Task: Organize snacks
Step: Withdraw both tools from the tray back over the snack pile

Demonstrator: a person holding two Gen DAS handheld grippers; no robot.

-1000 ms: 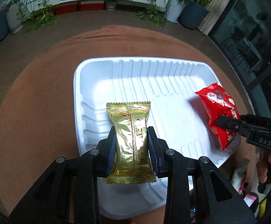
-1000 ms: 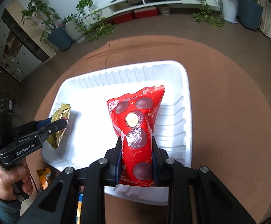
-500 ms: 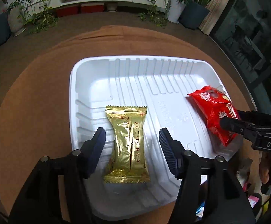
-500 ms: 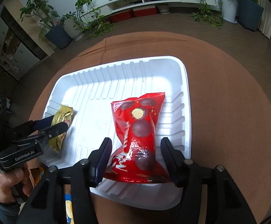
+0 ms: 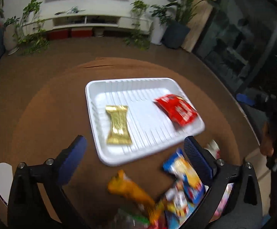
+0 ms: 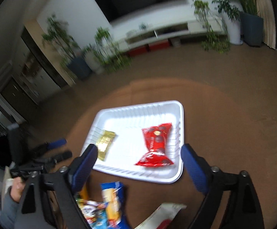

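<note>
Gold packet (image 5: 118,126) and red packet (image 5: 177,109) lie apart in my white tray (image 5: 104,84); both grippers' jaws are opening, empty.

On the worktop (image 5: 43,105) ahead of me sits the tray (image 5: 127,81). In it lie two packets, well apart: the foil packet (image 5: 118,126) on my left, the snack bag (image 5: 176,109) on my right. Nearer me, before the tray, lies a pile of snacks (image 5: 178,192).

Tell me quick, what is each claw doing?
Left gripper: jaws opening wide, holding nothing.
Right gripper: jaws opening wide, holding nothing.
</note>
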